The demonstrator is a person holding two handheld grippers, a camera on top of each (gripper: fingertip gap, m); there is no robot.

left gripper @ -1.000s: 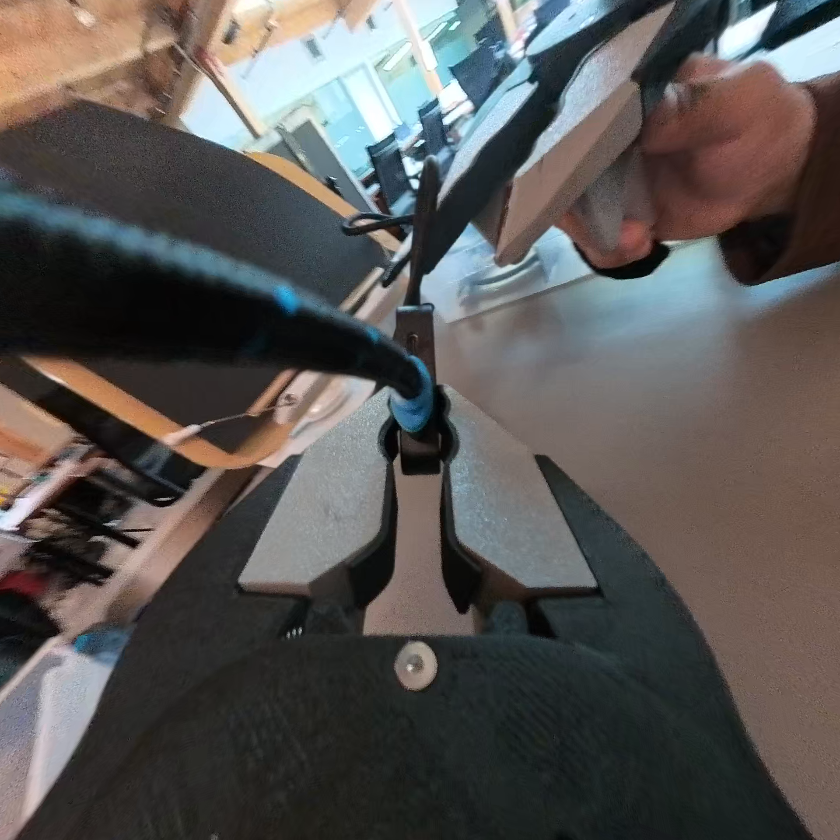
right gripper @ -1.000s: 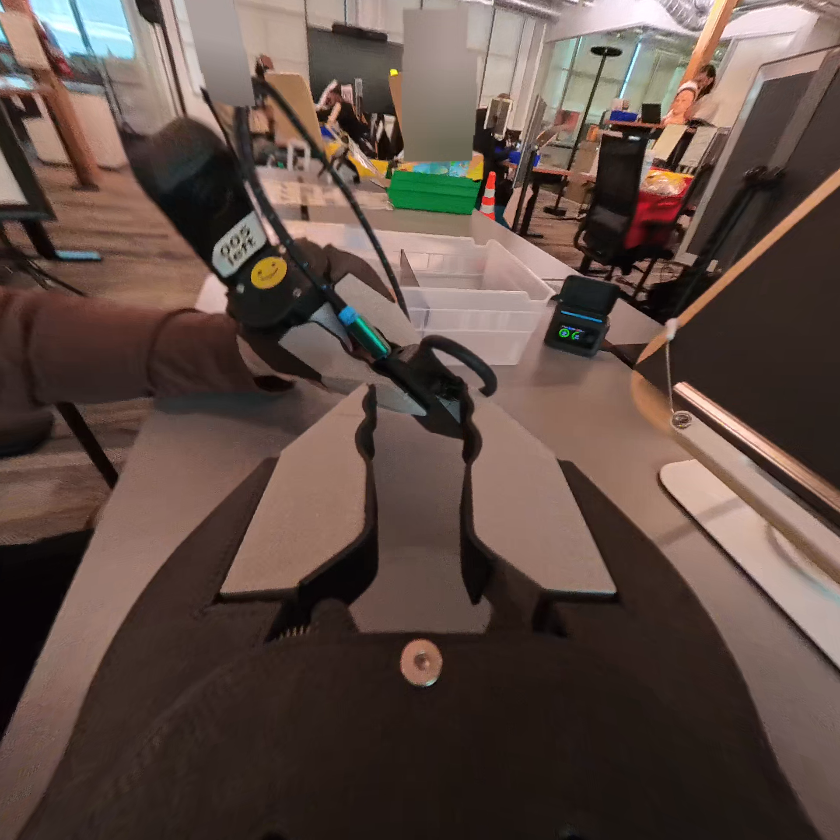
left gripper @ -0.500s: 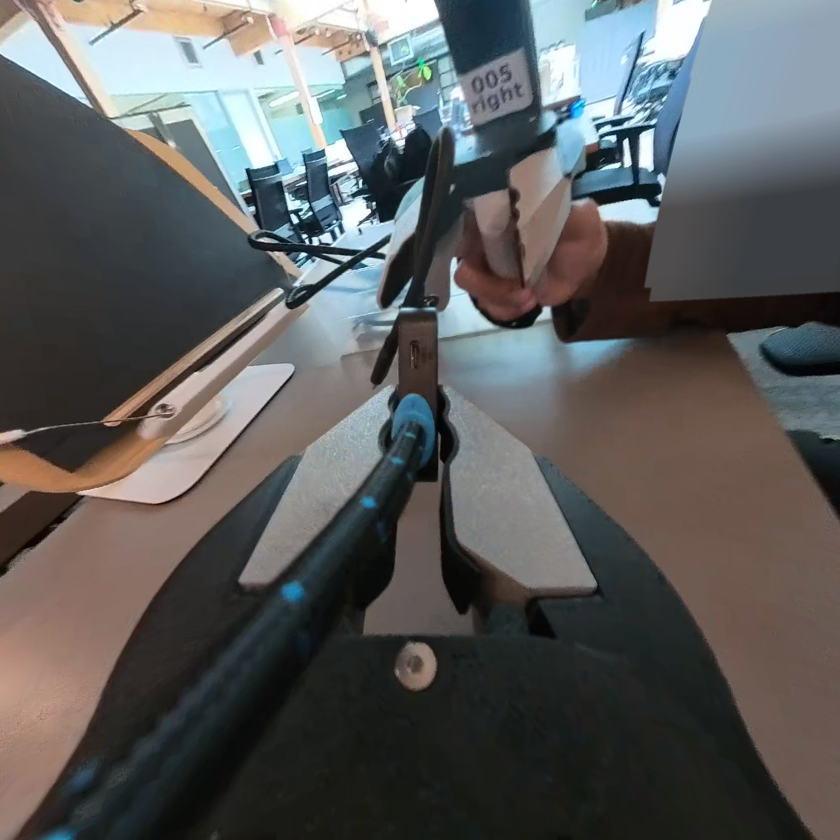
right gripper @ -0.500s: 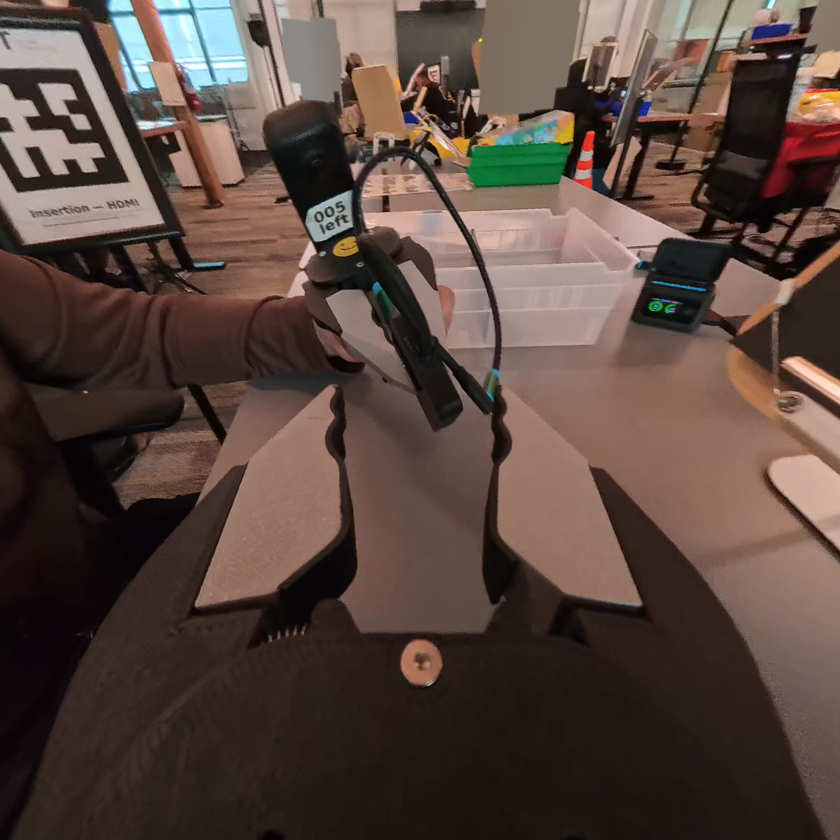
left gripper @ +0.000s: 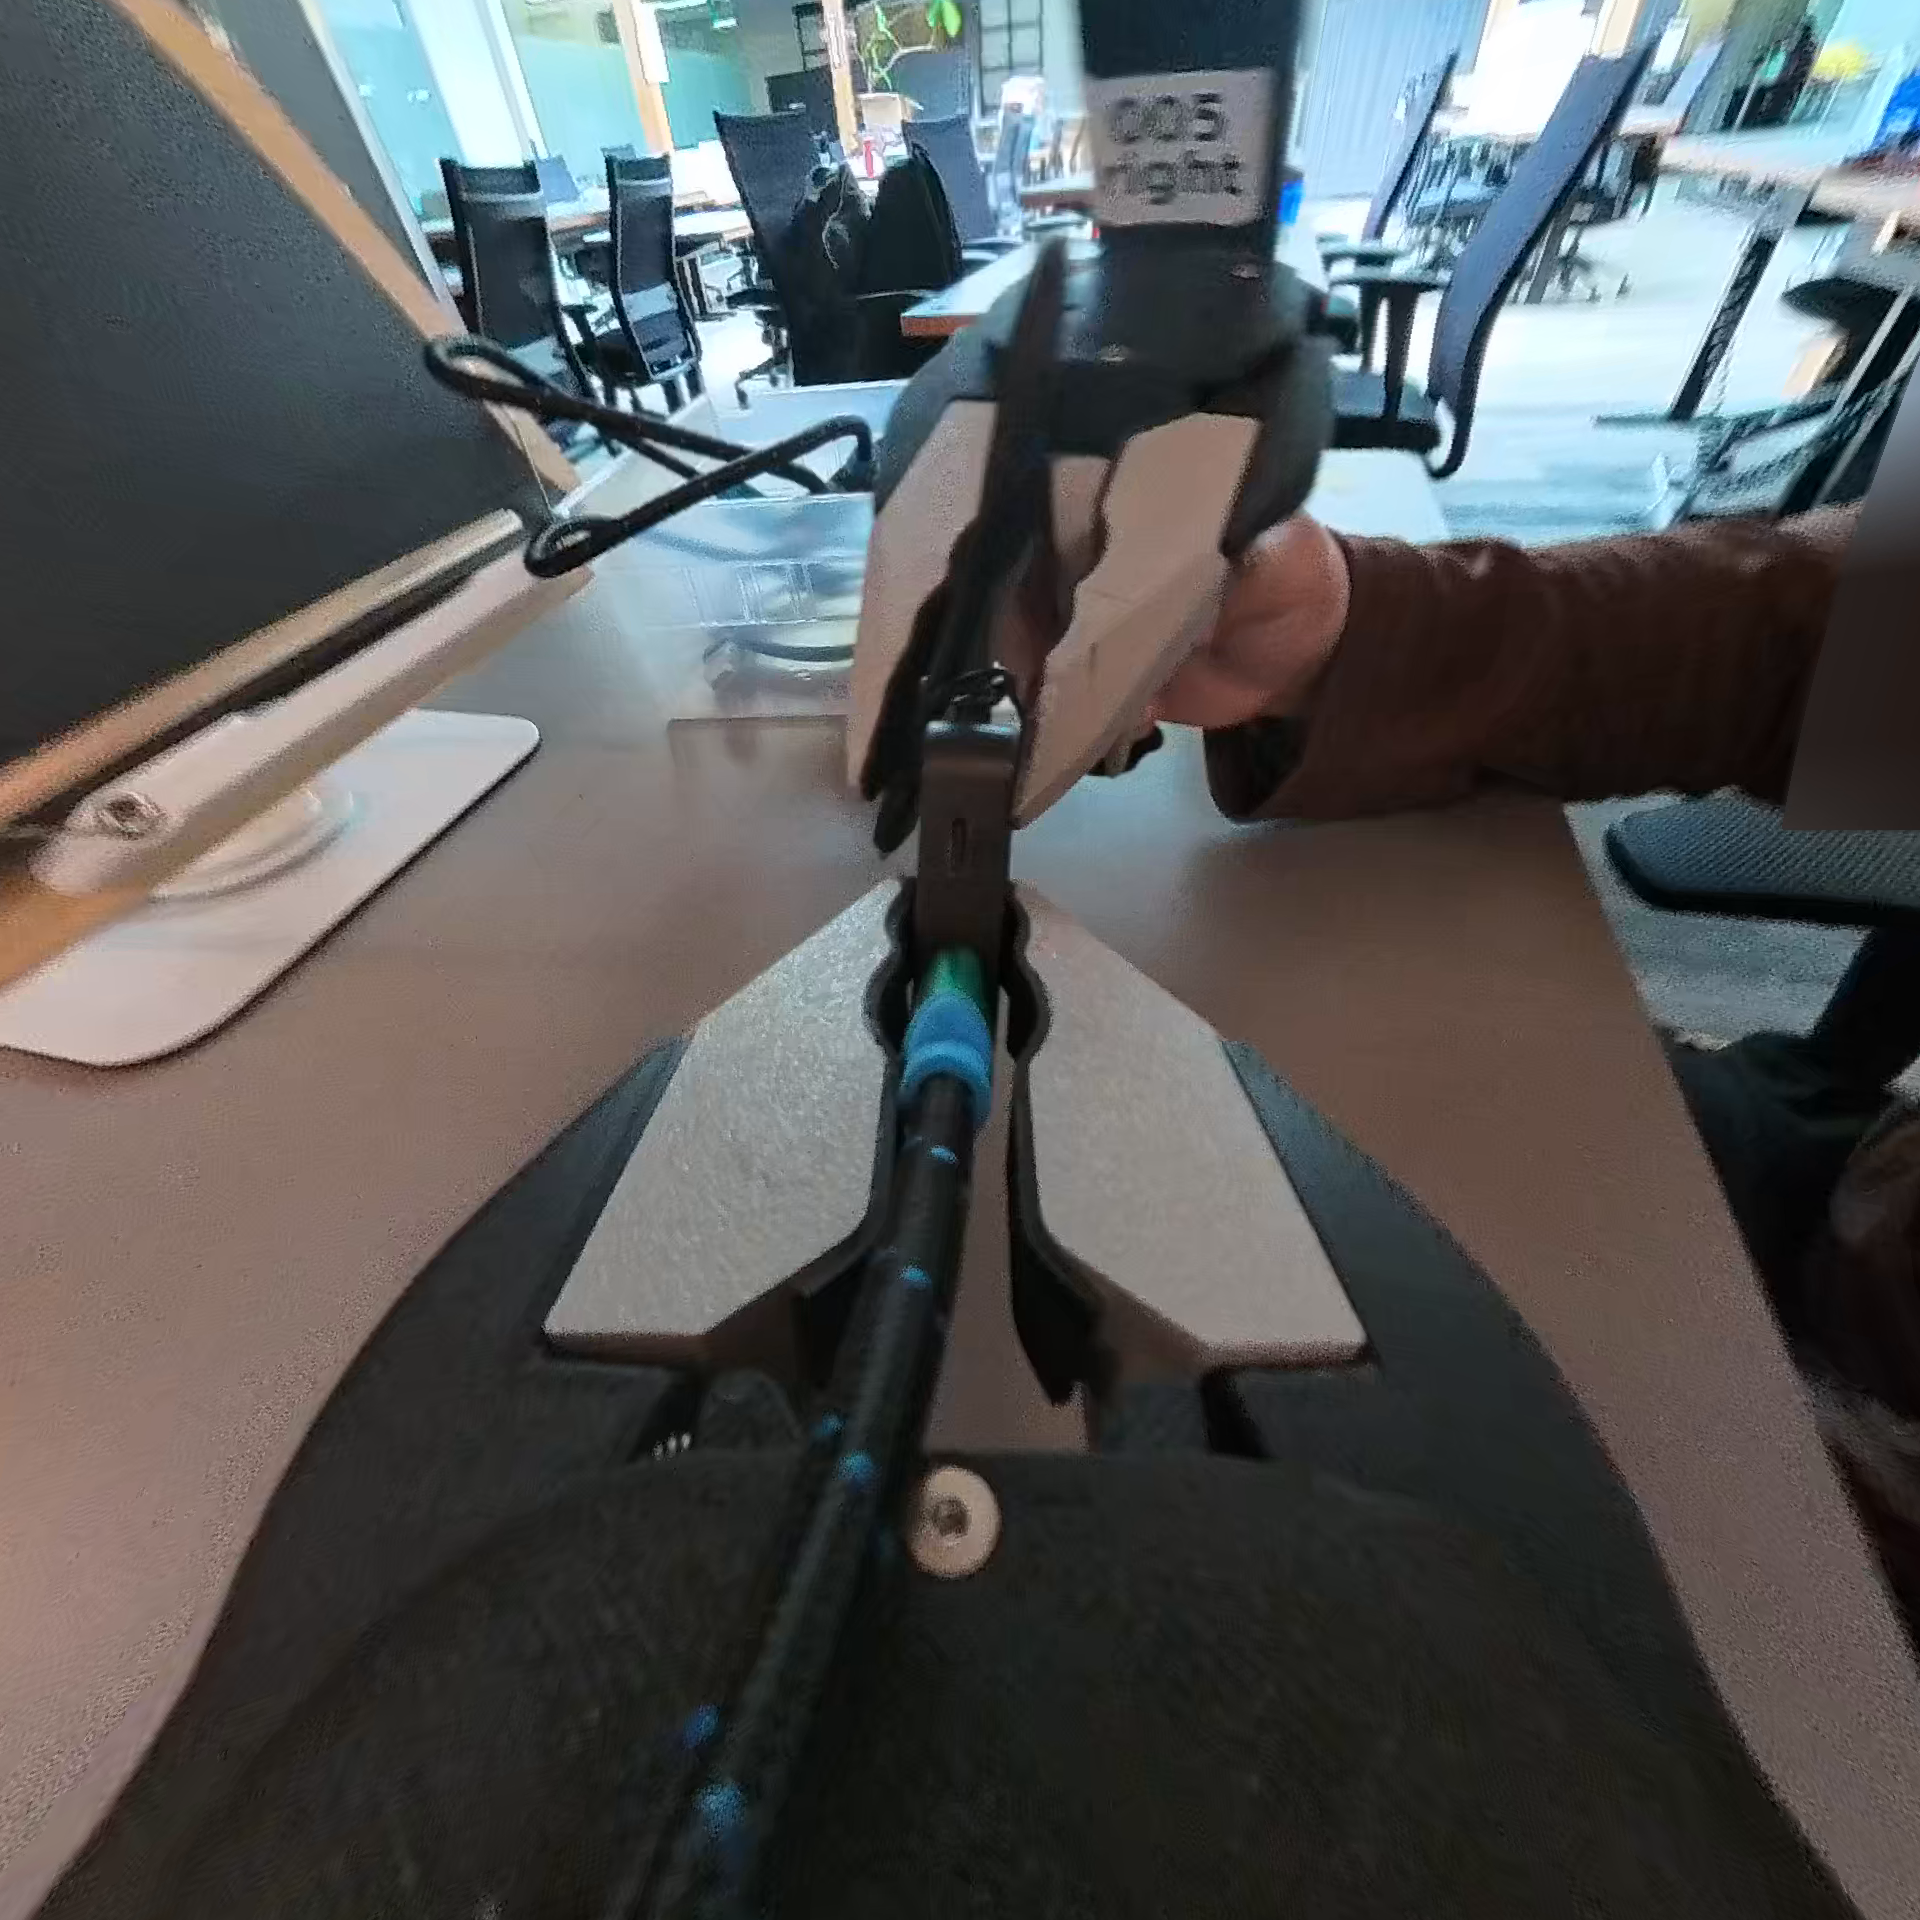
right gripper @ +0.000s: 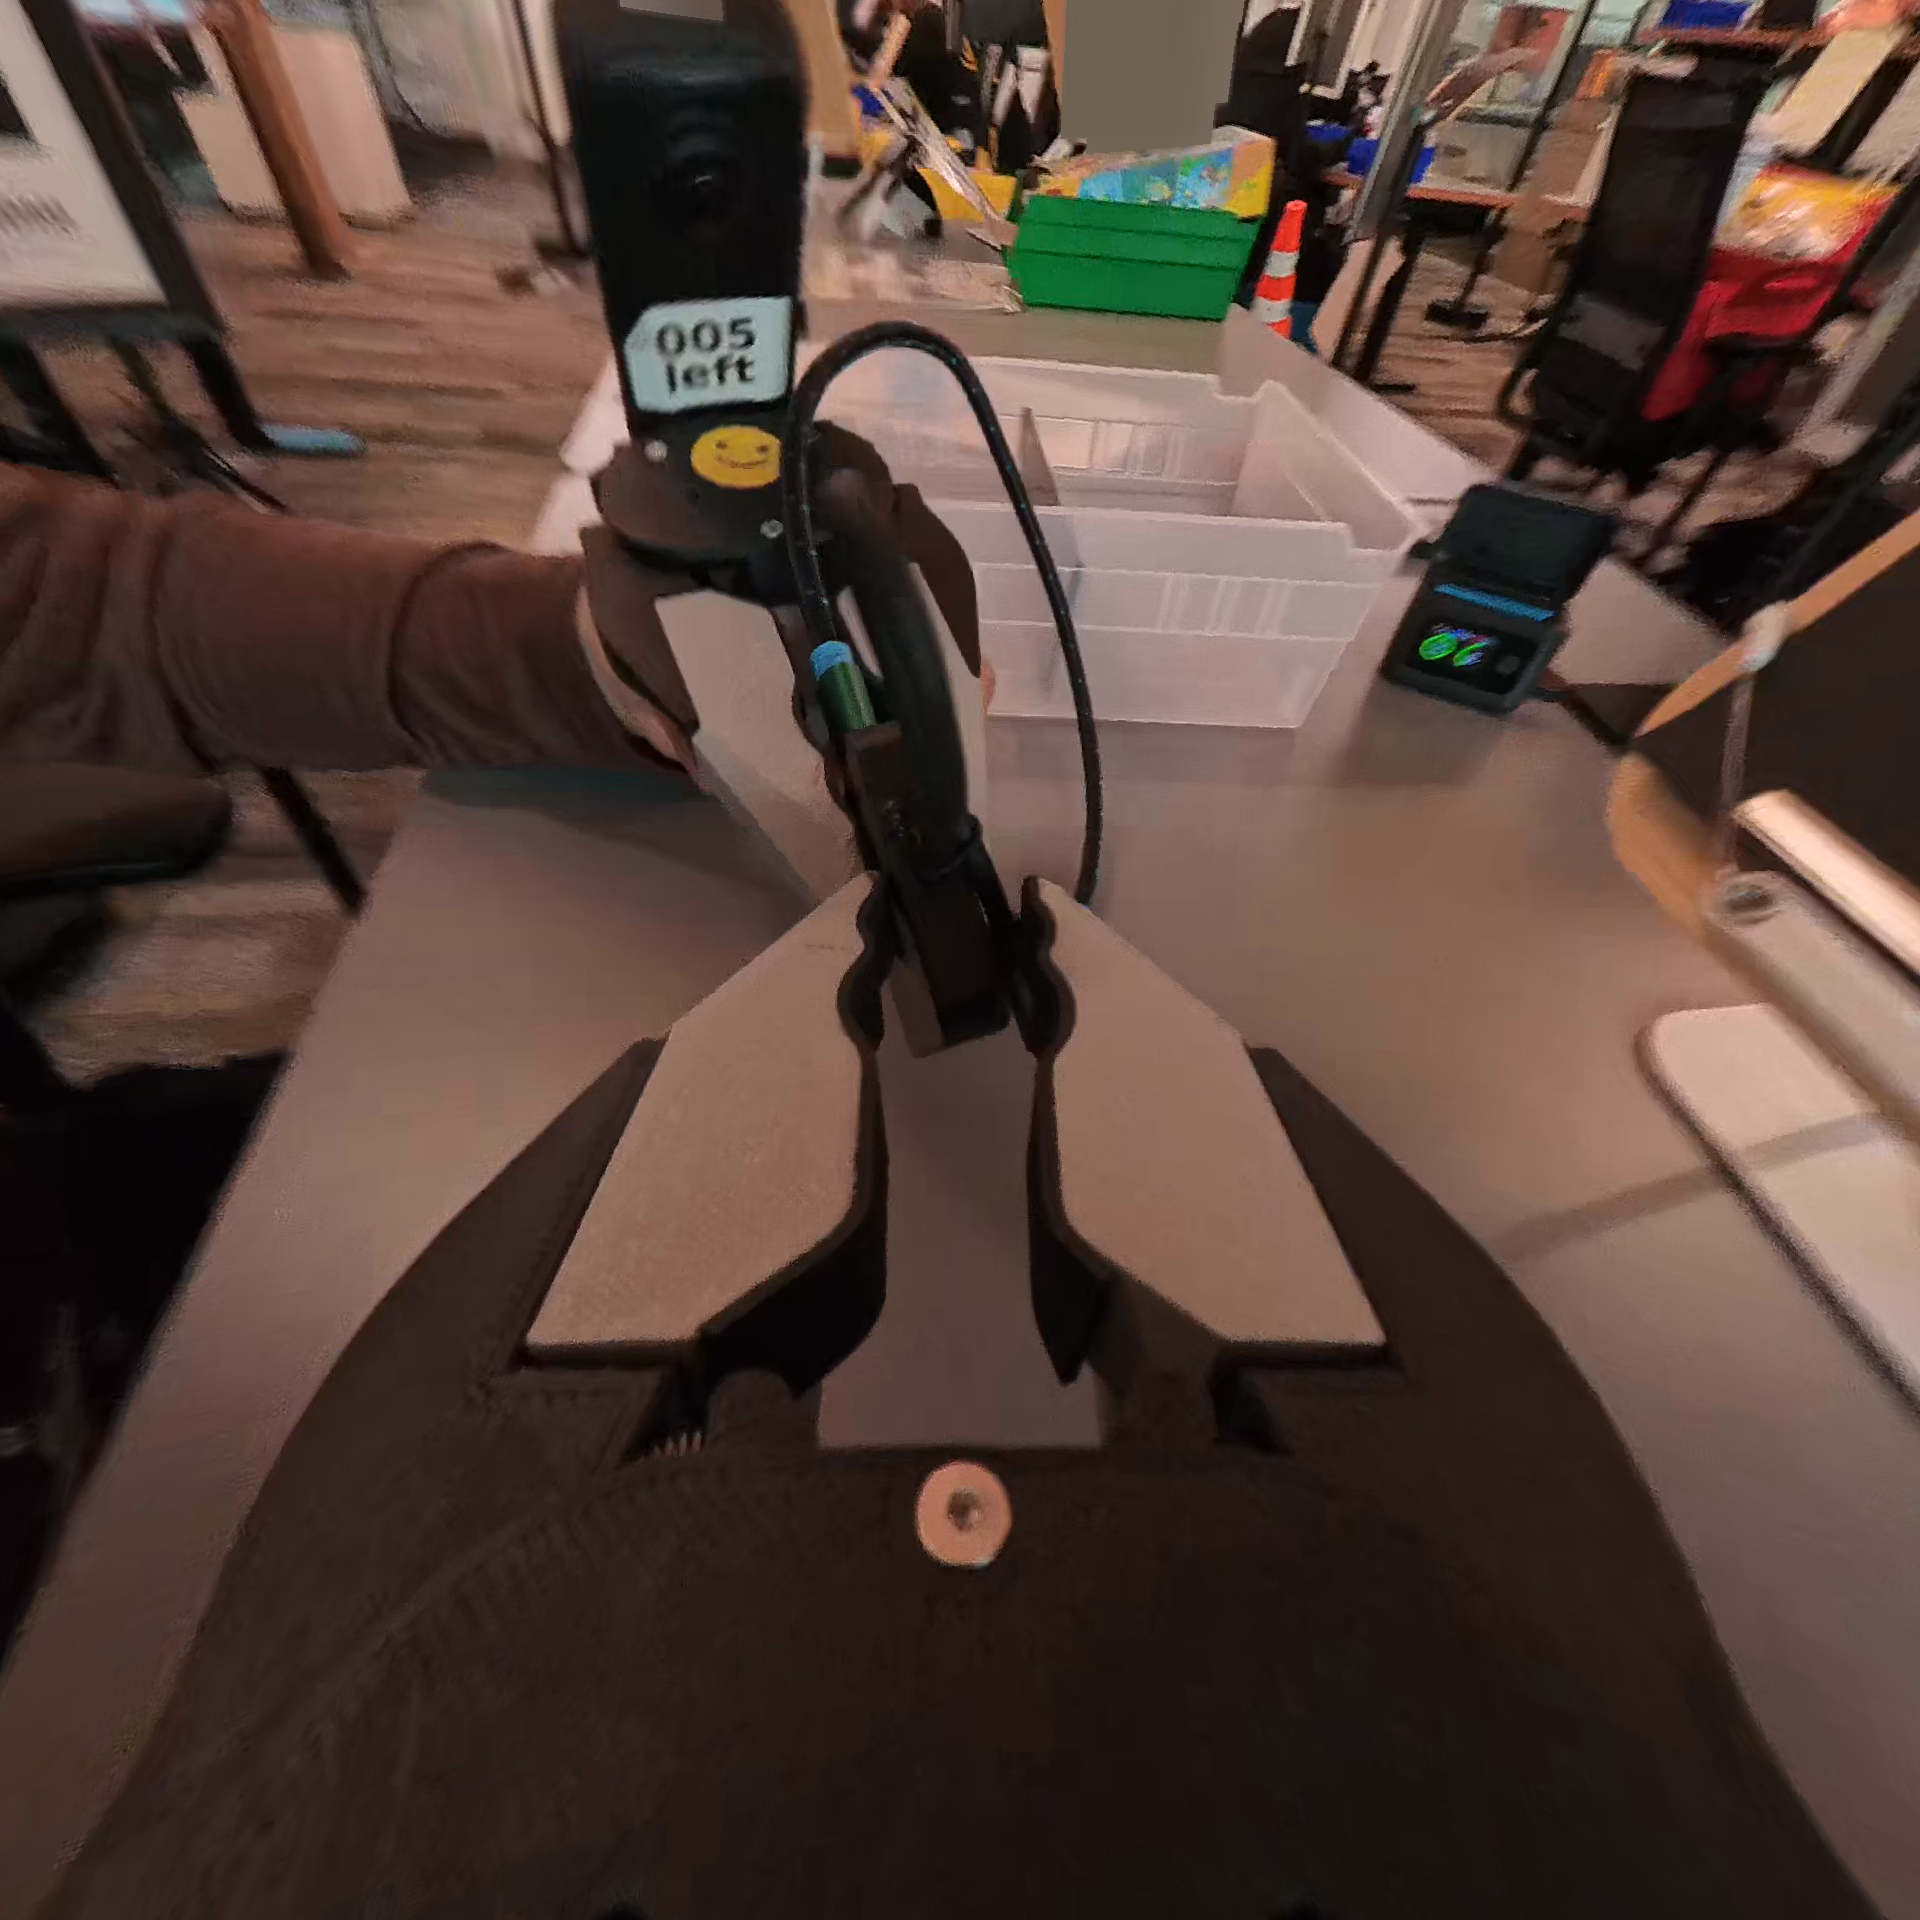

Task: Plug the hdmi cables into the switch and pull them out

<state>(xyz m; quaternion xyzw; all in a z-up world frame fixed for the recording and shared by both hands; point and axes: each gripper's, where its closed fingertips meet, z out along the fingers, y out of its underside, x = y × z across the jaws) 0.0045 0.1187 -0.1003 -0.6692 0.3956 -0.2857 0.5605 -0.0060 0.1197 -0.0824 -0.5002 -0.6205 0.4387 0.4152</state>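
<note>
- Grey HDMI switch (left gripper: 966,831) held in mid-air above the brown surface (left gripper: 1351,987), at 12 o'clock of the left claw (left gripper: 958,971).
- Left claw clamped on the blue-collared HDMI cable (left gripper: 940,1049) plug.
- Right claw (right gripper: 951,966) gripping the switch's far end.

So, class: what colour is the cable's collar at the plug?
Blue collar, green beyond; left wrist view.

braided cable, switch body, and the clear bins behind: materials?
Braided cable: woven fabric sheath by its texture, black with blue flecks, blue and green collars at the plug.
Switch: dark grey, matte, flat faces; metal or plastic, unclear.
Bins: translucent white plastic, ribbed walls showing through.
</note>
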